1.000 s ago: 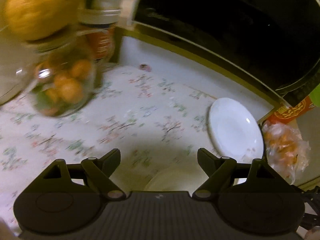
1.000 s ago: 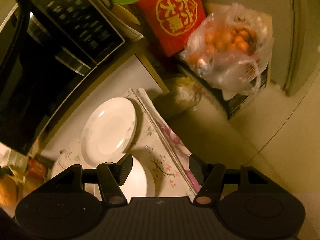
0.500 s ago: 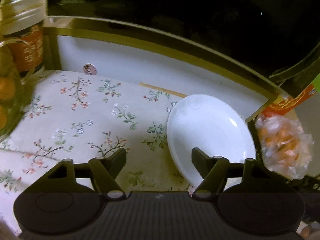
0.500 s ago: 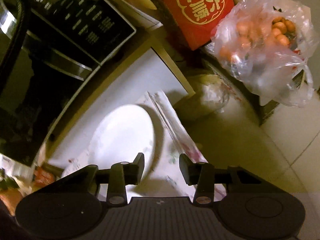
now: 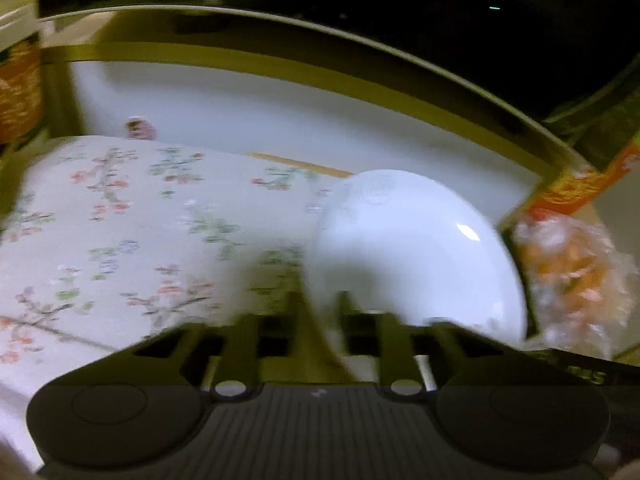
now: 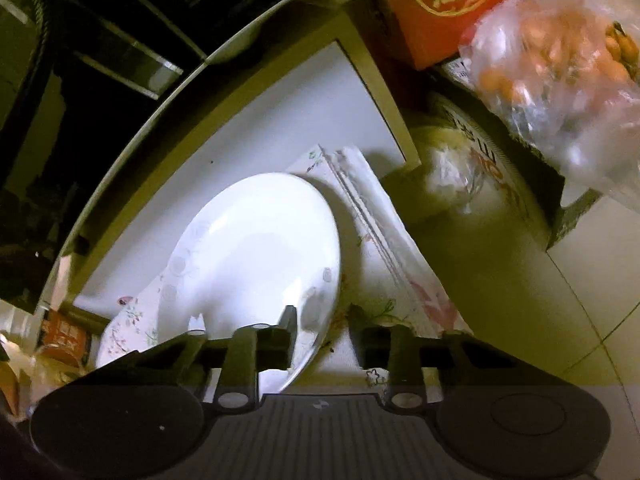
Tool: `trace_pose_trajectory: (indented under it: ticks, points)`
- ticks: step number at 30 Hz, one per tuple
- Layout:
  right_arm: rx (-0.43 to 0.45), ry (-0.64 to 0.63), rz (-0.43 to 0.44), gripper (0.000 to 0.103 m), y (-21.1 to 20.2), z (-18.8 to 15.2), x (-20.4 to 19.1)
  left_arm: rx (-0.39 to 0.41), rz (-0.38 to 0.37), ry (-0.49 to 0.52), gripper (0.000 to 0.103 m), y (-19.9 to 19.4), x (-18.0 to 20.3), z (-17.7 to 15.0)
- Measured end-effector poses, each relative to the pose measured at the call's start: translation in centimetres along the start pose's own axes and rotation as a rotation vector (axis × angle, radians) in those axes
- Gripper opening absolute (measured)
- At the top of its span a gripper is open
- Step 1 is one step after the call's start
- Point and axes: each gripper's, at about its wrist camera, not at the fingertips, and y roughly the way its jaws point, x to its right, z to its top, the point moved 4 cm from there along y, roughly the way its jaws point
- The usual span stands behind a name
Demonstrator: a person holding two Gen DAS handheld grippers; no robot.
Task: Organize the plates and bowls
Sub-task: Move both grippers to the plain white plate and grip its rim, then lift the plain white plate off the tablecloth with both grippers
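My left claw (image 5: 320,312) had just been closing and was clenched on the near rim of the white plate (image 5: 412,248), which sat at the right end of the floral tablecloth (image 5: 120,220), close beside a clear bag of orange fruit (image 5: 576,264). My right claw (image 6: 320,328) had also just been closing, and it pinched the same plate (image 6: 256,256) at its lower right rim, one finger (image 6: 288,332) lying over the plate's face. In that view the plate looked tipped up off the cloth (image 6: 384,248), with a red box (image 6: 444,4) and the fruit bag (image 6: 560,64) beyond the table's edge.
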Motion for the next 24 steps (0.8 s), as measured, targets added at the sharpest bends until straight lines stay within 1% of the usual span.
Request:
trace_pose_trajectory:
  ticks: [2,4,8,17,24]
  points:
    - [0.001,-0.01,-0.014,0.012,0.0,0.0,-0.3,0.002,0.025,0.027,0.011,-0.1,0.4,0.1]
    - [0.002,0.004,-0.013,0.011,-0.4,0.0,-0.4,0.0,0.026,0.013,0.01,-0.3,0.4,0.4]
    - [0.005,0.003,-0.016,0.011,-0.6,-0.1,-0.4,0.01,0.041,0.041,0.009,-0.8,0.7,0.4]
    - [0.019,0.007,-0.005,0.011,-1.4,0.5,-0.1,0.016,0.037,0.065,0.009,-2.0,1.5,0.1]
    - [0.034,-0.015,0.005,0.011,-2.6,0.6,-0.7,0.034,0.042,0.081,0.009,-3.2,1.7,0.3]
